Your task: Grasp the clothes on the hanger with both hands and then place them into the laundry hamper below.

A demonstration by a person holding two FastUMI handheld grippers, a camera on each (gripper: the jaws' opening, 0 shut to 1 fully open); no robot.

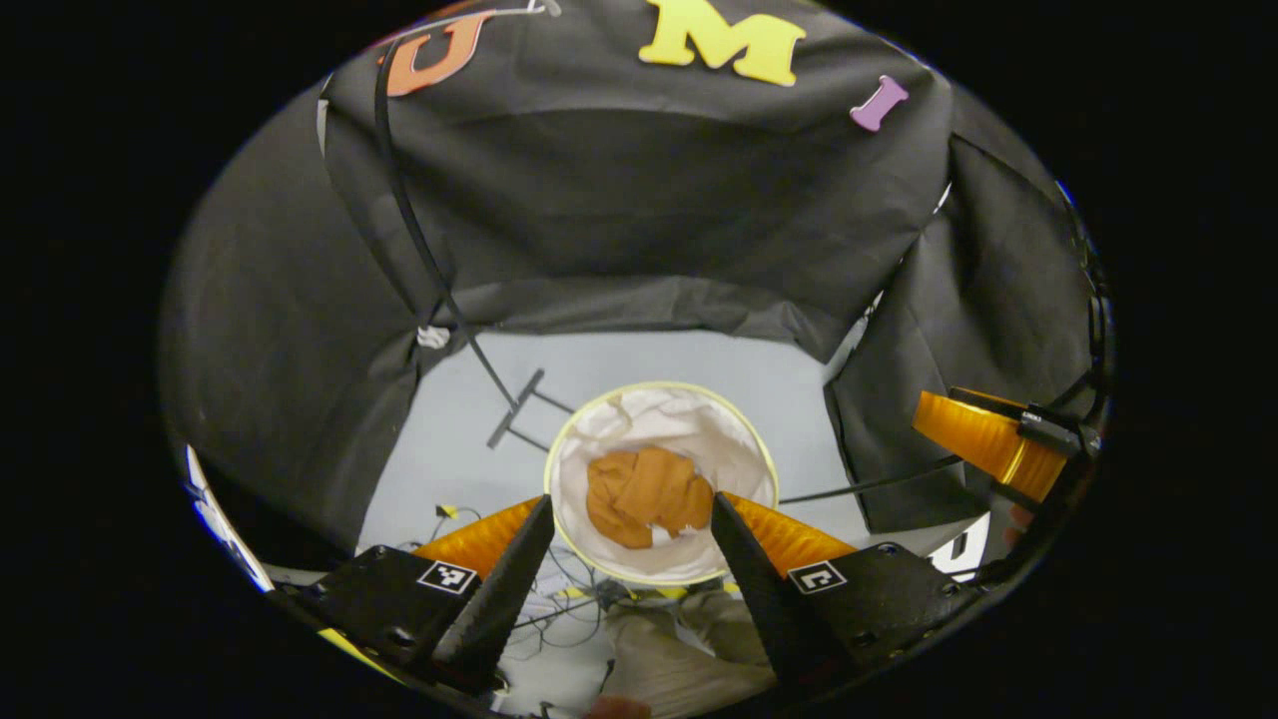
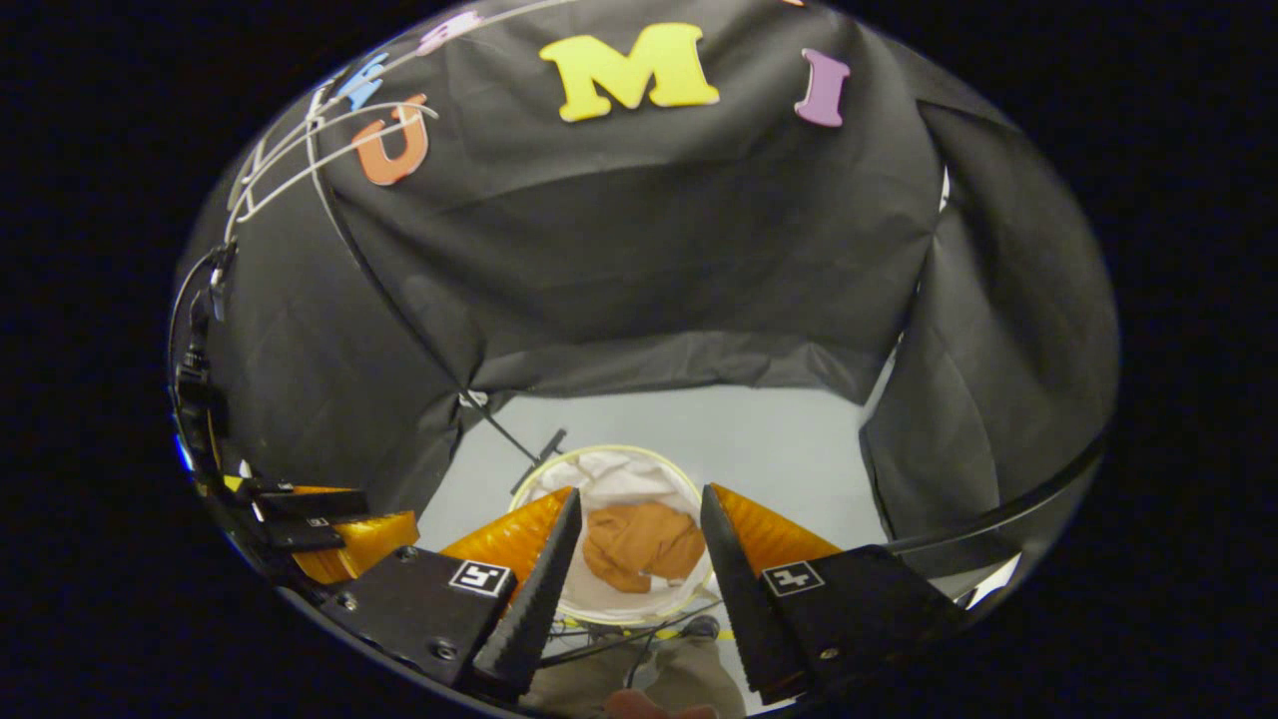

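An orange garment [image 1: 647, 494] lies crumpled inside the round white laundry hamper [image 1: 699, 424] on the pale floor below. My left gripper [image 1: 632, 502] hangs high above it, open, with nothing between its fingers. In the right gripper view the same orange garment [image 2: 644, 544] rests in the hamper [image 2: 609, 471]. My right gripper [image 2: 640, 493] is also open and empty, well above the hamper. The right gripper's body [image 1: 983, 439] shows at the right edge of the left gripper view. The left gripper's body [image 2: 334, 529] shows at the lower left of the right gripper view.
A black rack pole [image 1: 419, 250] slants down to its foot [image 1: 517, 411] just left of the hamper. Bare white wire hangers [image 2: 300, 150] hang at the upper left. Cables [image 1: 589, 599] lie on the floor near a person's legs [image 1: 679, 659].
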